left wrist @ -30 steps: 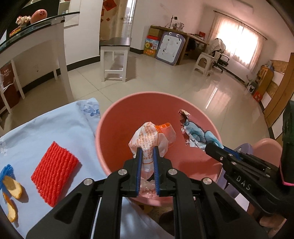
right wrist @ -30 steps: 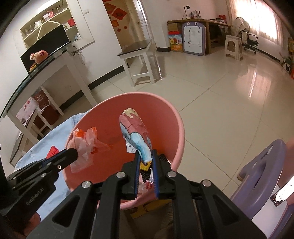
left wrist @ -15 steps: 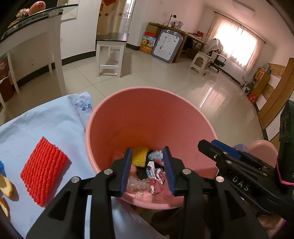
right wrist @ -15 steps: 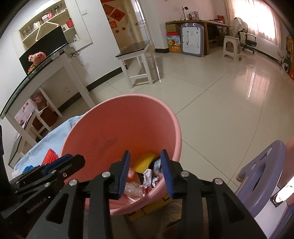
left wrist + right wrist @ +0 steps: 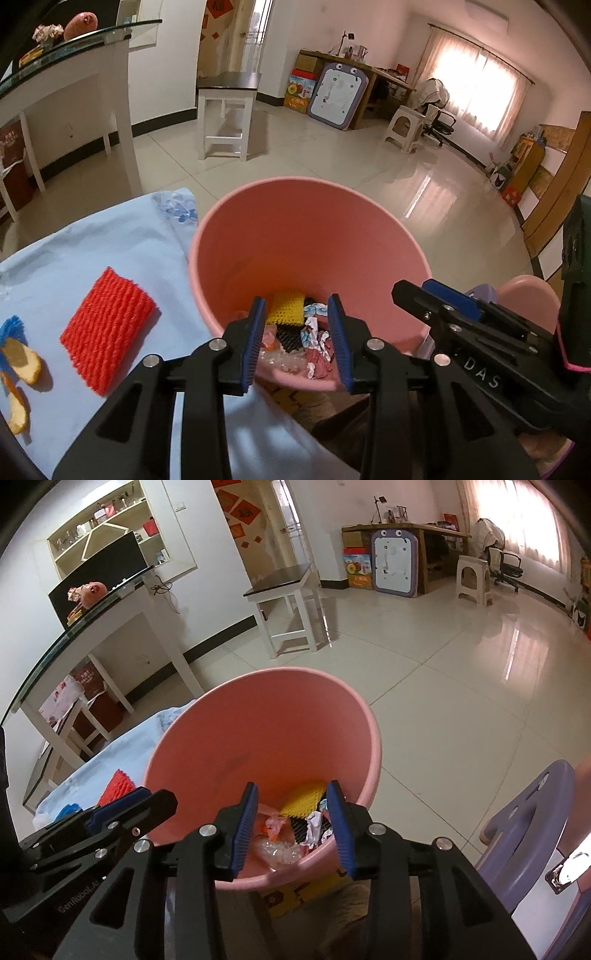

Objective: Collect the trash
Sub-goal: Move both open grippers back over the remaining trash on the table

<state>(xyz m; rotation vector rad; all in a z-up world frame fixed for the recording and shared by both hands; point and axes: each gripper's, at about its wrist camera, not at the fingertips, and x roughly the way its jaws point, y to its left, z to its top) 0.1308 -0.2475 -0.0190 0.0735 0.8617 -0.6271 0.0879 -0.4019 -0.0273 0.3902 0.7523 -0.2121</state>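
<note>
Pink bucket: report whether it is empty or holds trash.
Holds trash, though far from full. The pink bucket has a yellow foam net, crumpled wrappers and clear plastic on its bottom; its walls are mostly bare.

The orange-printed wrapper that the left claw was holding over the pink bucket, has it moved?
Yes. It has dropped from rim level to the bottom of the pink bucket, out of the open left claw.

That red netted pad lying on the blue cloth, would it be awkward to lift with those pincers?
Probably not. The red foam net looks knitted and airy, so likely very light and squashy. It lies flat on the blue cloth, so it may flop or bend when pinched at an edge. Its ribbed surface should resist slipping.
</note>
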